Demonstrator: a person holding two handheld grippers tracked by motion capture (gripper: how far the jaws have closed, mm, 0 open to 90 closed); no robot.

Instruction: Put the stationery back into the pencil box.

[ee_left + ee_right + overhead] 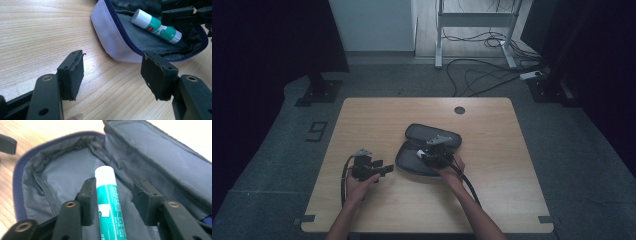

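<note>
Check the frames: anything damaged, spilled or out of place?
One thing: the pad on the left claw looks worn. The rubber facing on one finger is peeling at its top edge, with a loose strip curling off. Otherwise nothing stands out: the glue stick lies inside the open pencil case, between the right claw's open jaws.

Two hand-held black grippers — bare forearms, no sleeves seen.
Left gripper (384, 169) and right gripper (421, 155): grey top plates, brass-coloured rivets, square pads (75, 72), black cables trailed.
</note>
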